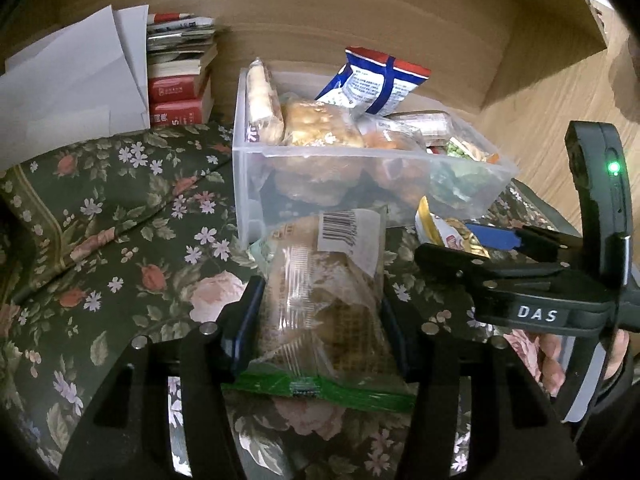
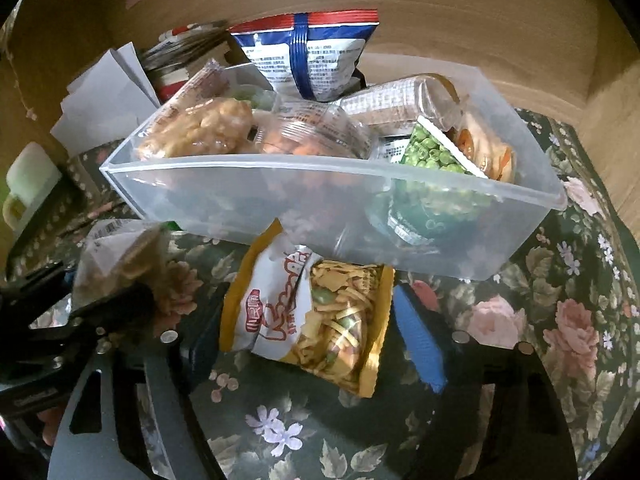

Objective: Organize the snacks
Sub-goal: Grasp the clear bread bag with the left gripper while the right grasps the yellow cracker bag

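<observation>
While each gripper grips a snack, left gripper (image 1: 320,320) bread packet (image 1: 320,304), right gripper (image 2: 308,320) yellow packet (image 2: 308,316), floral cloth (image 1: 120,240) meets wood wall (image 1: 360,20).

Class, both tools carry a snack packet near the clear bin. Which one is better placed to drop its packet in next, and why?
Probably the right tool. Its yellow snack packet almost meets the clear bin beside the emptier pea end. The left tool faces the bin's heaped end with its pastry packet.
</observation>
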The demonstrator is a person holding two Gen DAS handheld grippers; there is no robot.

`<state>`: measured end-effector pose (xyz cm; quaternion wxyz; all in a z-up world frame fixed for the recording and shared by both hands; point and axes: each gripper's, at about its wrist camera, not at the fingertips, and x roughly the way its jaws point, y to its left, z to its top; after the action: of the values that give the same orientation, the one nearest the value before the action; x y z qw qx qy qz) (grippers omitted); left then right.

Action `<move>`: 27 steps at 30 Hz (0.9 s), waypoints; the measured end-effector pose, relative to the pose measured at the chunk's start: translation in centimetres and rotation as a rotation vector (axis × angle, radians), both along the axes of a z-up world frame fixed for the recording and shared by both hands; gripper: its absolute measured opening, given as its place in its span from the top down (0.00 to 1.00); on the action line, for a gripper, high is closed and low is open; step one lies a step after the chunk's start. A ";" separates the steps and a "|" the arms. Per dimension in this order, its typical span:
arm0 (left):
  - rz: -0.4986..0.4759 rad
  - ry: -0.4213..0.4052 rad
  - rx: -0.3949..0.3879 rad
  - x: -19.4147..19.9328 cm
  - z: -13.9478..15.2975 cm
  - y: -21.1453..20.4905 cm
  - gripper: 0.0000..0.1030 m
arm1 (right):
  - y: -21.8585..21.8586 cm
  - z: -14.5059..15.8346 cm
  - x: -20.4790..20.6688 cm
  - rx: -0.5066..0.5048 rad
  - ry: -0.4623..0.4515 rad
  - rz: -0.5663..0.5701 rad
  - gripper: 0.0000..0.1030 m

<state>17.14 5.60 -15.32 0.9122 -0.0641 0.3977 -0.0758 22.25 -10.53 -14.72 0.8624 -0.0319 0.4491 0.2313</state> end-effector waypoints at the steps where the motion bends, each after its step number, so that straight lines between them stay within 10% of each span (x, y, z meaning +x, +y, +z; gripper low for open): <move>1: 0.000 -0.004 0.001 -0.1 0.1 -0.1 0.48 | 0.1 0.1 -0.2 -0.002 -0.005 0.004 0.38; 27: -0.005 -0.204 0.014 0.1 8.3 -1.7 0.48 | -2.8 8.0 -2.2 0.115 -0.235 -0.001 0.45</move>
<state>17.20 3.91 -7.03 0.9482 -0.0486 0.3032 -0.0814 20.06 -13.33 -6.74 0.9097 -0.0091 0.3309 0.2508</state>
